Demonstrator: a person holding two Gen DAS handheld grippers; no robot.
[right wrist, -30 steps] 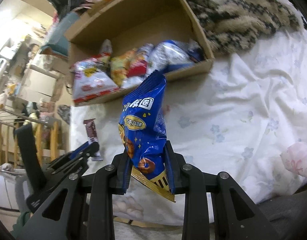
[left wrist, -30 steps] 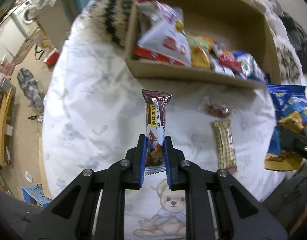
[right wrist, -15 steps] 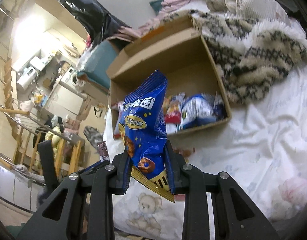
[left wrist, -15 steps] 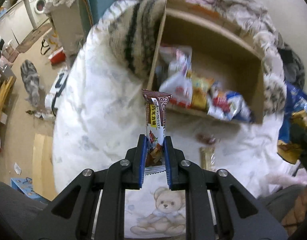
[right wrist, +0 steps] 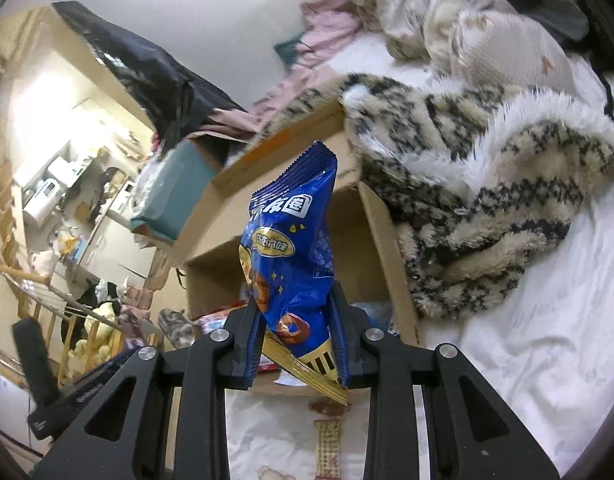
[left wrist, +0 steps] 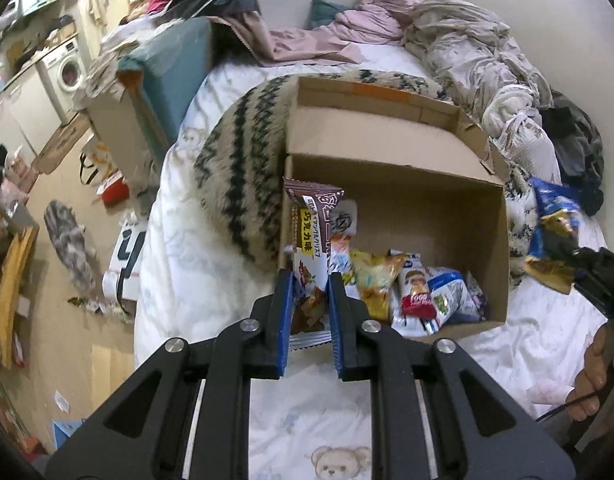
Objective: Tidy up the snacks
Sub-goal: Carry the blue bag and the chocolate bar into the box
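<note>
Holding one snack in each gripper above the bed.
Your left gripper (left wrist: pixel 309 308) clamps the brown chocolate bar (left wrist: pixel 312 240); your right gripper (right wrist: pixel 295 336) clamps the blue snack bag (right wrist: pixel 291 248), cardboard box (right wrist: pixel 377 240) at 12 o'clock.

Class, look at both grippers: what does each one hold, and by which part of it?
The left gripper holds a brown chocolate bar by its lower end. The right gripper holds a blue snack bag near its bottom edge.
</note>
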